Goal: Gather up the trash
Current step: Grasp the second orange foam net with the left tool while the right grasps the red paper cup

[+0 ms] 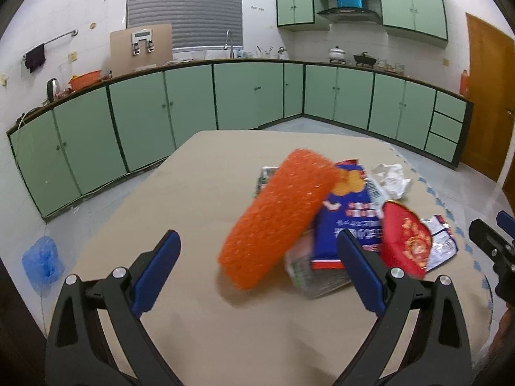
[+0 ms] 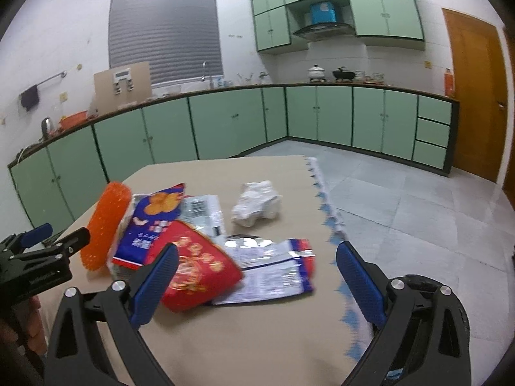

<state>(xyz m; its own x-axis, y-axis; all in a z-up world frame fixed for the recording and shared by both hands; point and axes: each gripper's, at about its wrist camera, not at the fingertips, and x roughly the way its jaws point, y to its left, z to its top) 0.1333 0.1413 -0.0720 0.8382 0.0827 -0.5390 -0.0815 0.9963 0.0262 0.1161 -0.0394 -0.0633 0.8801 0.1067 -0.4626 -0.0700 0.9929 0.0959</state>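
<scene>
The left gripper (image 1: 257,270) fills the bottom of its own view, jaws spread wide and holding nothing, with the trash pile lying ahead of them and slightly to their right on the tan-covered table (image 1: 193,337). Closest to it is an orange foam net sleeve (image 1: 276,225), motion-blurred, its long axis running from near-left up to far-right, propped on the heap rather than flat. Whether it touches the table I cannot tell. The right gripper (image 2: 257,286) is likewise wide open and empty; between and just beyond its jaws sits a red packet (image 2: 196,273) with gold print, overlapping a silvery wrapper (image 2: 270,273). Behind these lie a blue snack bag (image 2: 151,228) showing orange rounds and white characters too blurred to read, and, farther off, a crumpled white tissue (image 2: 257,206). By my judgement the left gripper is nearer the sleeve and the right nearer the red packet. No brand is legible.
</scene>
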